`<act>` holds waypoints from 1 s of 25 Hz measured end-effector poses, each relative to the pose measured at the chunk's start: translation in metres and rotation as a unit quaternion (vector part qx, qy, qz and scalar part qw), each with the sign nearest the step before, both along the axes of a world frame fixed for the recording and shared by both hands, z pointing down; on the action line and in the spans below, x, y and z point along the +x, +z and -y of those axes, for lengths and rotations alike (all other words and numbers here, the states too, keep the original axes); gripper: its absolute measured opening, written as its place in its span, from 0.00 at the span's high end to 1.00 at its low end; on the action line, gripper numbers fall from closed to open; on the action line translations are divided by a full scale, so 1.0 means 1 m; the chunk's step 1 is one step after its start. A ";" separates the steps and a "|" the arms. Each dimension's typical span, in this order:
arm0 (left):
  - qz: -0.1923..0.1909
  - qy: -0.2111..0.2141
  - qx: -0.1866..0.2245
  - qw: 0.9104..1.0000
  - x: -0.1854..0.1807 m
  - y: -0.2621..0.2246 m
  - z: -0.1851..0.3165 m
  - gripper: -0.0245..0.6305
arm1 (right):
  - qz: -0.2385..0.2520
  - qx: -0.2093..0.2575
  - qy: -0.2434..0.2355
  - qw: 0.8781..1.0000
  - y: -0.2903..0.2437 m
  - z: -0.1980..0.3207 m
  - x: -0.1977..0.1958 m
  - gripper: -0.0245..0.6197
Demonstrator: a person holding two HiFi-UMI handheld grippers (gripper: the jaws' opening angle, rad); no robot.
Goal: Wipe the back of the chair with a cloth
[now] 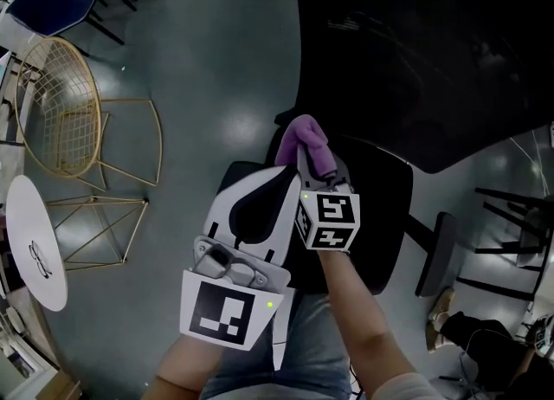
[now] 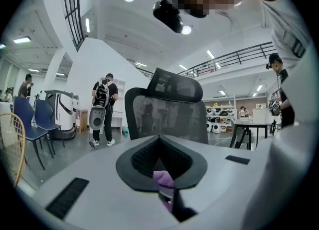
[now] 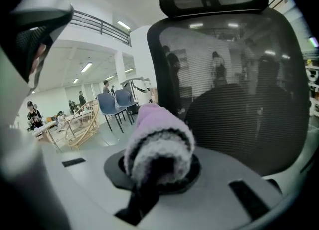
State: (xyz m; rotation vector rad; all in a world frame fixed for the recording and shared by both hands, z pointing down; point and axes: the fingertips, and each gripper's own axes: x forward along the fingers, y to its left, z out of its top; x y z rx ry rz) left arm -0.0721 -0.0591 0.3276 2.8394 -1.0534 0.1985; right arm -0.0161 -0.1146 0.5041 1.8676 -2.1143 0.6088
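Right gripper [image 3: 159, 169] is clamped on the purple cloth [image 3: 158, 134], which bulges past its tips, chair back [image 3: 239, 99] right ahead; left gripper [image 2: 160, 147] sits closed alongside.

In the head view, I saw the chair back [image 1: 415, 52] only as a black mass cut off by the top and right edges. In the right gripper view, the cloth [image 3: 158, 139] hid the right gripper's [image 3: 159, 169] fingertips; the distant people [image 3: 82, 99] were too small to make out.
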 end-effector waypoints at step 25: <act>-0.042 0.080 0.066 0.994 0.060 -0.138 -0.047 0.94 | -0.007 0.132 0.007 0.991 -0.250 -0.100 0.047 0.89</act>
